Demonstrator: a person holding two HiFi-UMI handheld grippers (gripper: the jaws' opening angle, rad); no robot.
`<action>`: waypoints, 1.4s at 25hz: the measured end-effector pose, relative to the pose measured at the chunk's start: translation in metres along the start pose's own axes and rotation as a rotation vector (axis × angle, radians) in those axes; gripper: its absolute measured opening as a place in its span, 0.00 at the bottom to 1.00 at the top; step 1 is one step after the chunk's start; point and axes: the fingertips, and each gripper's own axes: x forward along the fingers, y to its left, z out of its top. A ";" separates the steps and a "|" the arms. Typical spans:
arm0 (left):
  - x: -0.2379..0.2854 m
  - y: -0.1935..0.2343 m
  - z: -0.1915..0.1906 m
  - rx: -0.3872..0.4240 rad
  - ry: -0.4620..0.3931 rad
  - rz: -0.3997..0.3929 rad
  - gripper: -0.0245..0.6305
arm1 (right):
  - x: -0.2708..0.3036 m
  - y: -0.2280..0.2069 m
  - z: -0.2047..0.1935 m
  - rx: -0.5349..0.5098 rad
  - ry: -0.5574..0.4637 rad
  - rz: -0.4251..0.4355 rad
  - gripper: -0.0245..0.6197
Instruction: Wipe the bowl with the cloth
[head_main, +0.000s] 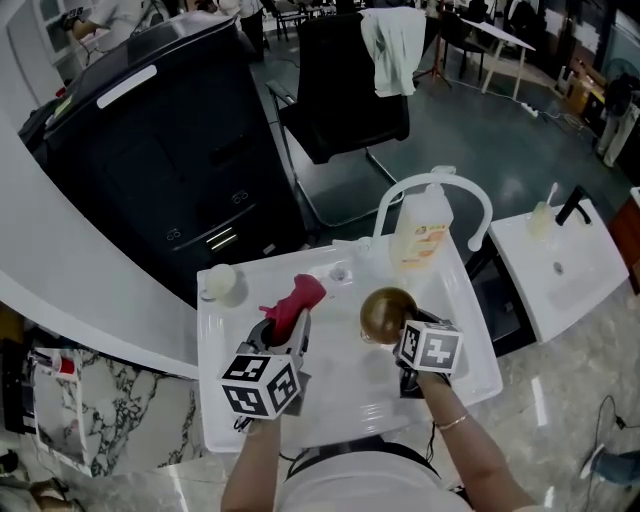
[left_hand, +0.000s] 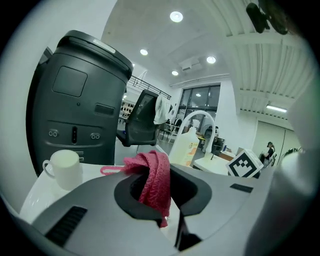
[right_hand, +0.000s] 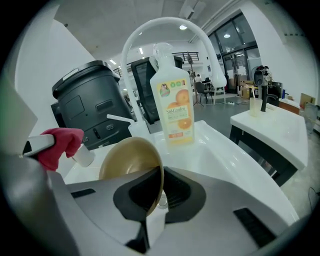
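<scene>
Pinches the bowl (right_hand: 127, 160) by its rim in right claw (right_hand: 157, 192), just before the soap bottle (right_hand: 172, 100); clamps cloth (left_hand: 155, 175) in left claw (left_hand: 162, 200), left of that bottle. Risks levering the tilted bowl loose by wiping hard.

This looks like an open-plan lab or office hall with mock washing-up stations, not a home kitchen. Near the person stands a free-standing white sink unit (head_main: 345, 395) with an arched white faucet (head_main: 440, 185) and a detergent bottle (head_main: 420, 230). A second white sink unit (head_main: 570, 265) stands just to its right. Both stand on a bare grey floor (head_main: 480, 140). Beyond them are a black office chair (head_main: 345, 90) draped with a white towel (head_main: 395, 45) and a large black machine (head_main: 160, 150) to the left. A white tabletop (head_main: 495, 35) stands far right. Recessed ceiling lights (left_hand: 176, 16) and a tall glazed front (left_hand: 200, 102) close the hall.
</scene>
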 end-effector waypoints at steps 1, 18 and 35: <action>0.001 0.000 0.001 0.002 -0.004 0.004 0.11 | 0.004 -0.002 -0.003 0.000 0.011 -0.002 0.06; 0.028 0.015 -0.013 -0.023 0.031 0.093 0.11 | 0.097 -0.003 -0.056 -0.030 0.184 0.070 0.06; 0.040 0.033 -0.032 -0.021 0.083 0.202 0.11 | 0.158 -0.012 -0.105 -0.092 0.309 0.092 0.06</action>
